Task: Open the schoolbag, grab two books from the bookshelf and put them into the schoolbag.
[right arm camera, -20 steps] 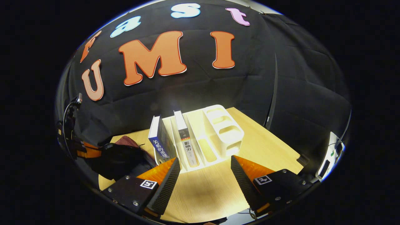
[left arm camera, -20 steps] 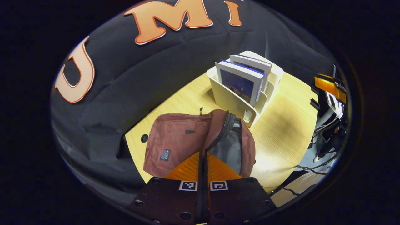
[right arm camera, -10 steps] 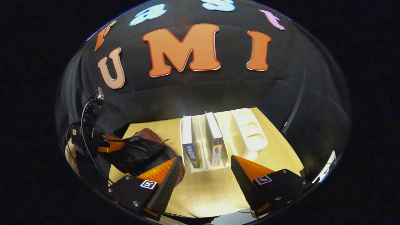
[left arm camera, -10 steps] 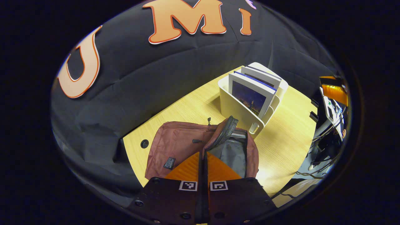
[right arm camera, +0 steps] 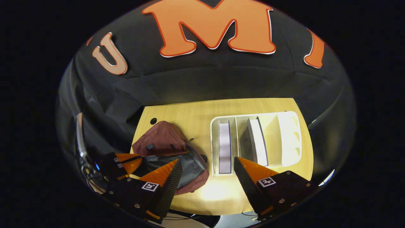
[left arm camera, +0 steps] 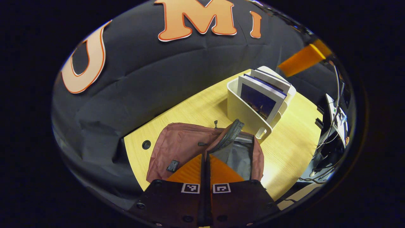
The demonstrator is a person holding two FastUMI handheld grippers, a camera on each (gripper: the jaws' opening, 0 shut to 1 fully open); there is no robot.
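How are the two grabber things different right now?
The left gripper is shut on the schoolbag, pinching the edge of its opening; the right gripper is open and holds nothing. The left gripper sits low at the bag; the right gripper hangs high above the bookshelf and its books. Both point toward the table.

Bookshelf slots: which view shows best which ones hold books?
Right gripper view. It looks down into the bookshelf, so the dividers and both books show in separate slots. Left gripper view sees the bookshelf side-on, one book overlapping the other.
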